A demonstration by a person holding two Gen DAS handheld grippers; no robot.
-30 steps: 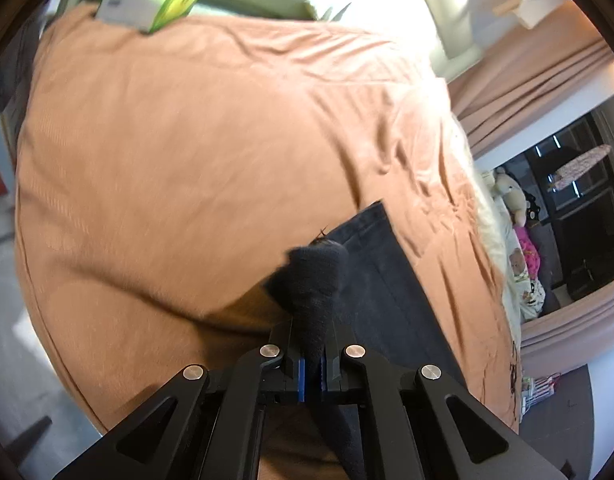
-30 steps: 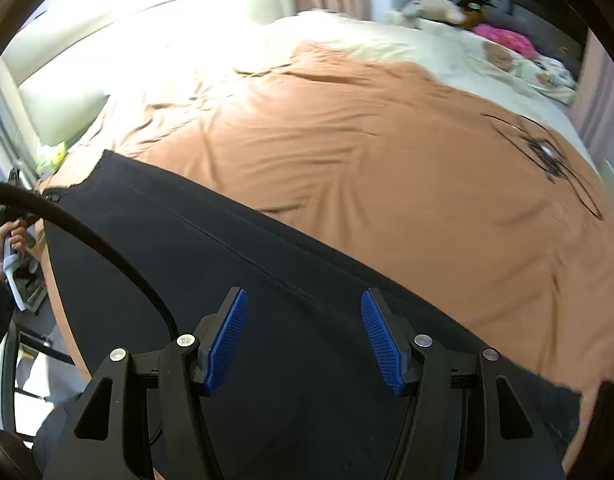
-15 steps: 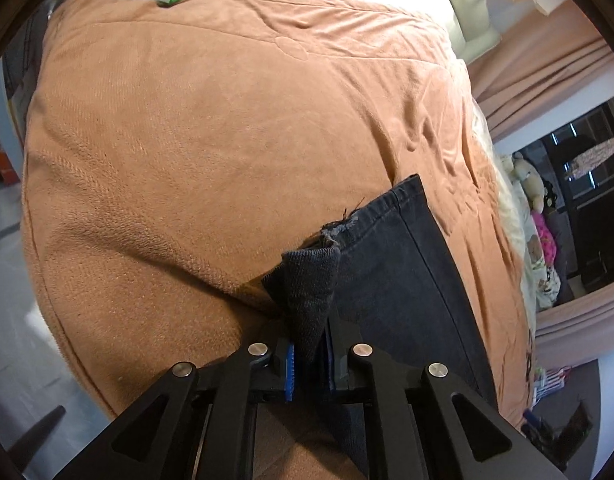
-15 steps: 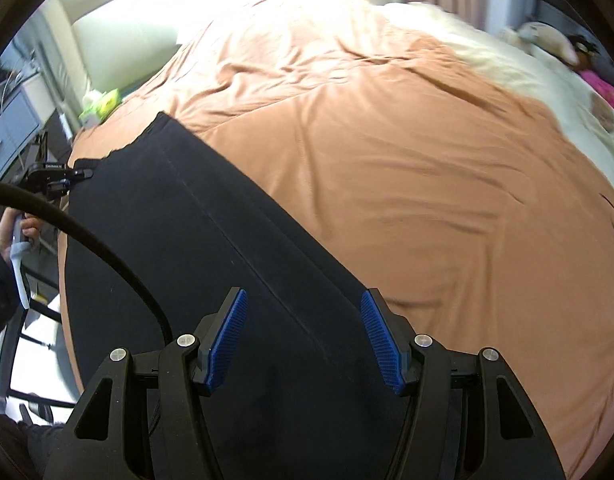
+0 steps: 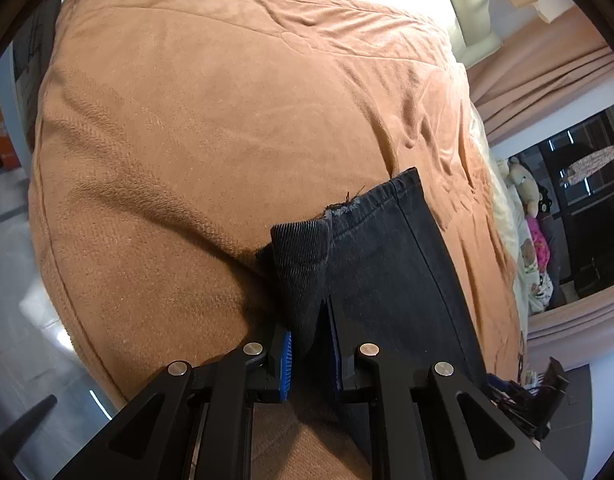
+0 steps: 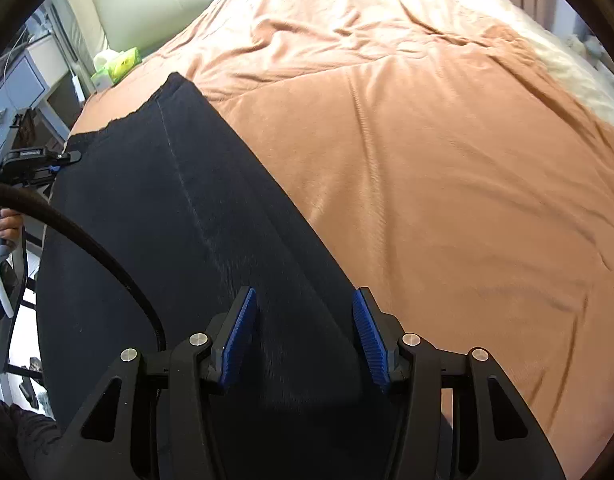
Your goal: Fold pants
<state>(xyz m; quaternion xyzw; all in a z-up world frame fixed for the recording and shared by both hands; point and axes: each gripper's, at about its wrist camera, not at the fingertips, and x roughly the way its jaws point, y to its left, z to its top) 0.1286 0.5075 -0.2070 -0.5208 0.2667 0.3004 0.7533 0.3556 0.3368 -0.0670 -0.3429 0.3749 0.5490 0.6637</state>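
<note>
Frayed pants [image 5: 387, 264] hem, left view only

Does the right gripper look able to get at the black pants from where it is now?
Probably yes: the right gripper hangs directly over the black pants, its closing jaws empty, nothing between. The black cable runs off to the side.

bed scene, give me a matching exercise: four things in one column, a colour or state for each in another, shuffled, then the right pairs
Things
1. pants
2. blanket
3. left gripper
4. right gripper

Colour or state
a. orange-brown, spread over the bed
b. jaws closing, nothing gripped, pant leg below
c. black, laid out long on the bed
d. jaws opening, a fold of hem between the blue pads

Pairs: 1-c, 2-a, 3-d, 4-b
</note>
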